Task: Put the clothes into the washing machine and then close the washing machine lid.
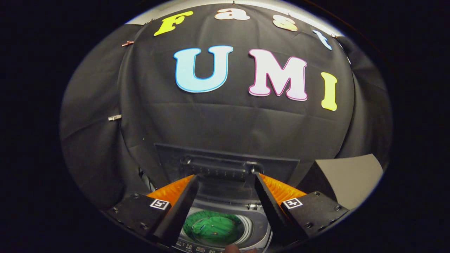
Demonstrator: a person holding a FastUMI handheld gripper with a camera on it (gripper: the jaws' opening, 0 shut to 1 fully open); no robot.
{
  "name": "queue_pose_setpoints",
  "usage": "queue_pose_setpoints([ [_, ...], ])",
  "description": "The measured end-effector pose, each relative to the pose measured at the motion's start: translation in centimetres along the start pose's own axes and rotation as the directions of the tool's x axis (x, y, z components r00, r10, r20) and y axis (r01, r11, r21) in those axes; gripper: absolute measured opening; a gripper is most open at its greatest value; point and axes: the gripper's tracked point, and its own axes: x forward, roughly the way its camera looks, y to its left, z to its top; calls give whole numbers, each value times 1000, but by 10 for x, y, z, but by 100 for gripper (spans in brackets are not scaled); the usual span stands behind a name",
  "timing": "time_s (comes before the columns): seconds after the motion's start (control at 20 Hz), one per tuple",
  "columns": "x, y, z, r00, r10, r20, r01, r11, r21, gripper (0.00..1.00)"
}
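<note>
A grey top-loading washing machine [256, 225] sits below and just ahead of my fingers. Its lid [225, 165] stands raised upright against the black cloth wall, with a dark handle bar [221, 165] across it. Inside the round drum lies a green garment [214, 226], seen between my two fingers. My gripper [225, 182] is open, with nothing between the fingers, and hovers above the drum opening, pointing toward the upright lid. A row of control buttons [191, 247] runs along the machine's near edge.
A grey flat surface [348, 179] lies to the right of the machine. A fingertip of a person's hand [235, 249] shows at the machine's near edge. Metal clips [114, 117] pin the cloth wall on the left.
</note>
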Motion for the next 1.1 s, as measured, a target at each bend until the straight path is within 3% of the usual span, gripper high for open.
queue_pose_setpoints([
  [0.35, 44, -11, 52, 997, -17, 77, 15, 999, 35, 100],
  [0.6, 79, -15, 55, 998, -41, 43, 36, 994, 101, 100],
  [0.8, 107, -23, 55, 997, -64, 37, 61, 995, 83, 100],
  [1.1, 141, -11, 34, 998, -39, -40, 43, 994, 96, 100],
])
